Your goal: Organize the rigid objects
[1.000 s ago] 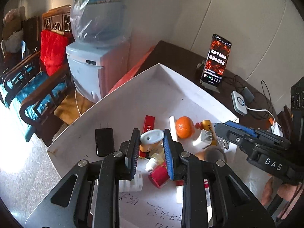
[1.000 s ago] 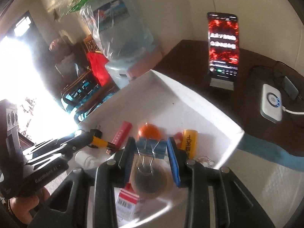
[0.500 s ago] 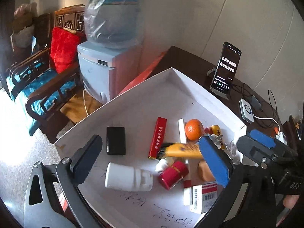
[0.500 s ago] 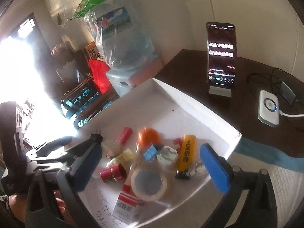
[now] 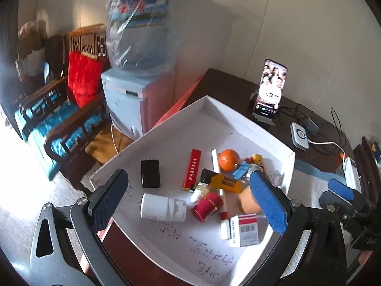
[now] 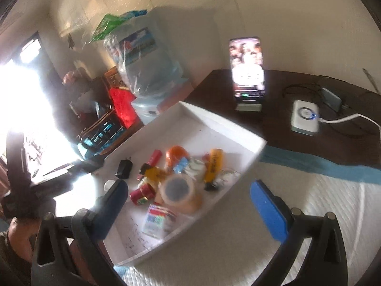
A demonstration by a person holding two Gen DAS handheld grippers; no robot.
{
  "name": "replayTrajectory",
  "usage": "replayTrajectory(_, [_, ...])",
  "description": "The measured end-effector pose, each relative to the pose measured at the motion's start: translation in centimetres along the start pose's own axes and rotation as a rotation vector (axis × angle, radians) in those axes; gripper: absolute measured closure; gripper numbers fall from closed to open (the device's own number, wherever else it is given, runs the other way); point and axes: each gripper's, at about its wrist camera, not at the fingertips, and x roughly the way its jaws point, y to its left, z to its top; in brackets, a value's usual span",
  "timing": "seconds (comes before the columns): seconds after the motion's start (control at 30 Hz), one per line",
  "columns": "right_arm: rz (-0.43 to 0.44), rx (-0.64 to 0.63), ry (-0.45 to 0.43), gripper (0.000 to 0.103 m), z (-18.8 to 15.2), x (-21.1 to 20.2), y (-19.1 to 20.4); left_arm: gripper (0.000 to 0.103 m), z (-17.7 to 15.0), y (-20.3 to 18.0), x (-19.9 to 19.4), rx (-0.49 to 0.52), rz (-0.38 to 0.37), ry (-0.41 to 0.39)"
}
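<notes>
Two grippers, left [image 5: 188,197] and right [image 6: 188,199], both spread wide and empty above the white tray [image 5: 247,124], where the rigid objects lie heaped: white bottle [image 5: 163,207], orange [image 5: 228,159], tape roll [image 6: 178,193]. Advisable: single out one piece, approach squarely, avoid neighbours. Surroundings: dark table [image 6: 297,143], propped phone [image 5: 270,90], water dispenser [image 5: 128,100].

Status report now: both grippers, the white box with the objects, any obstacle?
Left gripper open, empty. Right gripper open, empty. White box holds the jumbled objects: orange, white bottle, tape roll. Nothing blocking.
</notes>
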Motion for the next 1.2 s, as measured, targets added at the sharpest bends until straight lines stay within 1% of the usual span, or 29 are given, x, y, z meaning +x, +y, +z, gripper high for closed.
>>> replayTrajectory(0.1, [-0.02, 0.012, -0.048, 0.0, -0.2, -2.6, -0.9, 0.0, 0.3, -1.3, -1.9, 0.035, 0.003, -0.028])
replayTrajectory(0.2, [-0.045, 0.007, -0.108, 0.0, -0.1, -5.4, -1.4, 0.0, 0.4, -2.6, -3.3, 0.07, 0.038, -0.05])
replayTrajectory(0.3, [-0.076, -0.03, -0.18, 0.0, -0.2, -8.2, -1.0, 0.0, 0.4, -4.2, -5.1, 0.105, 0.079, -0.081])
replayTrajectory(0.37, [-0.114, -0.074, -0.238, 0.0, -0.5, -10.2, -0.7, 0.0, 0.3, -5.3, -6.5, 0.126, 0.097, -0.11])
replayTrajectory(0.43, [-0.157, -0.112, -0.287, 0.0, -0.9, -12.0, -0.3, 0.0, 0.2, -6.3, -7.9, 0.143, 0.098, -0.138])
replayTrajectory(0.47, [-0.18, -0.126, -0.311, 0.0, -1.0, -12.9, -0.1, 0.0, 0.2, -6.9, -8.7, 0.153, 0.086, -0.153])
replayTrajectory(0.53, [-0.21, -0.132, -0.346, 0.0, -1.3, -14.6, -0.2, 0.0, 0.2, -8.3, -10.3, 0.173, 0.085, -0.176])
replayTrajectory(0.6, [-0.232, -0.128, -0.357, 0.0, -1.5, -16.0, -0.5, 0.0, 0.3, -9.7, -11.7, 0.199, 0.12, -0.201])
replayTrajectory(0.67, [-0.275, -0.12, -0.359, 0.0, -1.7, -17.3, -0.7, 0.0, -0.2, -11.3, -13.7, 0.228, 0.16, -0.251])
replayTrajectory(0.73, [-0.299, -0.106, -0.367, 0.0, -2.2, -18.6, -1.0, 0.0, -0.7, -12.4, -15.1, 0.223, 0.184, -0.267])
replayTrajectory(0.77, [-0.302, -0.097, -0.372, 0.0, -2.3, -19.3, -1.1, 0.0, -0.9, -12.7, -15.5, 0.219, 0.17, -0.26])
replayTrajectory(0.83, [-0.324, -0.082, -0.385, 0.0, -2.5, -20.6, -1.2, 0.0, -1.1, -13.0, -16.4, 0.212, 0.086, -0.225])
replayTrajectory(0.87, [-0.343, -0.078, -0.399, 0.0, -2.6, -21.2, -1.1, 0.0, -1.1, -13.0, -16.7, 0.211, 0.061, -0.211])
replayTrajectory(1.0, [-0.427, -0.042, -0.488, 0.0, -2.9, -24.7, -1.0, 0.0, -1.3, -12.7, -18.2, 0.197, 0.042, -0.217])
replayTrajectory(1.07, [-0.474, 0.01, -0.523, 0.0, -3.2, -26.3, -1.4, 0.0, -1.4, -11.9, -18.9, 0.17, 0.019, -0.212])
replayTrajectory(1.13, [-0.483, 0.076, -0.524, 0.0, -3.4, -27.3, -2.3, 0.0, -1.6, -11.5, -19.1, 0.164, 0.01, -0.204])
replayTrajectory(1.2, [-0.497, 0.126, -0.486, 0.0, -3.7, -27.4, -3.1, 0.0, -2.0, -11.2, -18.9, 0.166, 0.04, -0.176])
